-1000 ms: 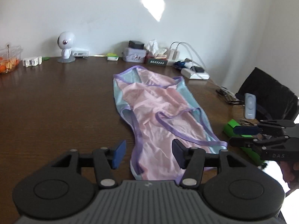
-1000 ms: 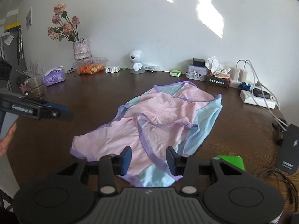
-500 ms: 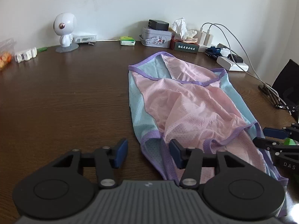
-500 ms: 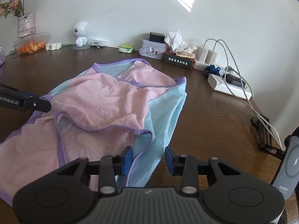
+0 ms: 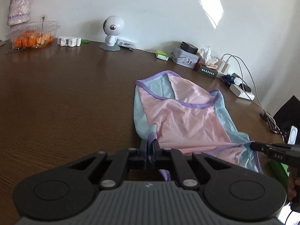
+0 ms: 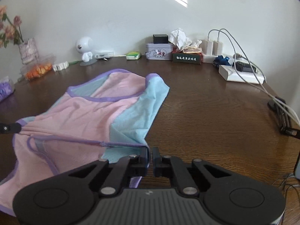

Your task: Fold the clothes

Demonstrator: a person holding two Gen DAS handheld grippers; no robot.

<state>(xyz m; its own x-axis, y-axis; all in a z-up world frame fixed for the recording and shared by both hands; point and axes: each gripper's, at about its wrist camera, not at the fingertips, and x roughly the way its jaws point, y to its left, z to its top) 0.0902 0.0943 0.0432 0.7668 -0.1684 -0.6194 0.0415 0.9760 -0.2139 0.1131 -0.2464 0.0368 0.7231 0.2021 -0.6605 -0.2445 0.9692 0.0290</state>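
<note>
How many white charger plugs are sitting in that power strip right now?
2: two white charger plugs stand side by side beside the tissue box, against the back wall. Cables may hide others on the power strip.

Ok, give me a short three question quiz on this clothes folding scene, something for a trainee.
1. True or false: the left gripper is shut on the garment.
2. What trim colour edges the garment? A green, B purple, C red.
3. Which part does the right gripper pinch, the far neckline or the near edge?

Key: 1 true, its jaws have just closed on the purple-trimmed edge. 2 B. 3 the near edge, its jaws just closing on the trim.
</note>
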